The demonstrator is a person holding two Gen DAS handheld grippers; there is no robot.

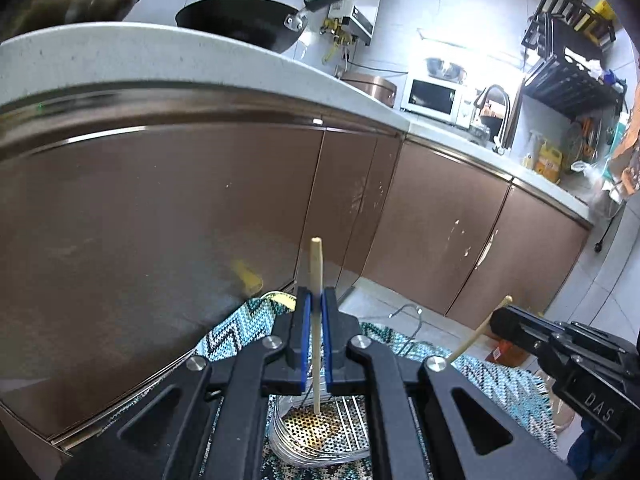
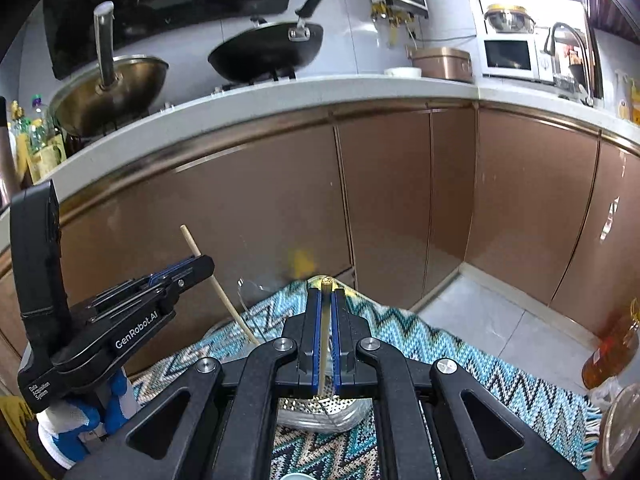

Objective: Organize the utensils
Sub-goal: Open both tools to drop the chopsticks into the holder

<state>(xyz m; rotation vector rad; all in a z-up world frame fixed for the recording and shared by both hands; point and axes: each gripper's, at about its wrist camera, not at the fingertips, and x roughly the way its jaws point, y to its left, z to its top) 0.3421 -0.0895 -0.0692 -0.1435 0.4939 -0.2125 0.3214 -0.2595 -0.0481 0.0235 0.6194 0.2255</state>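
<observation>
Left black two-finger gripper with blue pads (image 1: pixel 316 312) pressed together on a pale wooden chopstick (image 1: pixel 317 280), stick nearly upright, lower tip over a clear glass container with a perforated metal strainer insert (image 1: pixel 320 428). Right black two-finger gripper with blue pads (image 2: pixel 326 312) likewise pinching a second pale wooden chopstick (image 2: pixel 325 344), lower end just above the same container (image 2: pixel 316 412). Container resting on a teal, white and black zigzag woven mat (image 2: pixel 420 344) on the grey tiled floor (image 2: pixel 480 312), in front of brown glossy cabinet doors (image 2: pixel 380 200) under a white speckled countertop (image 2: pixel 240 104). On the countertop: a black wok with a black handle (image 2: pixel 272 48), a steel wok with a metal handle (image 2: pixel 112 84), a copper-coloured rice cooker (image 2: pixel 444 62), a white microwave (image 2: pixel 508 56). Seen from the right wrist, left gripper (image 2: pixel 196 266) off to the left, its stick (image 2: pixel 216 284) slanting down toward the container; blue-and-white gloved hand (image 2: pixel 88 412) below it.
</observation>
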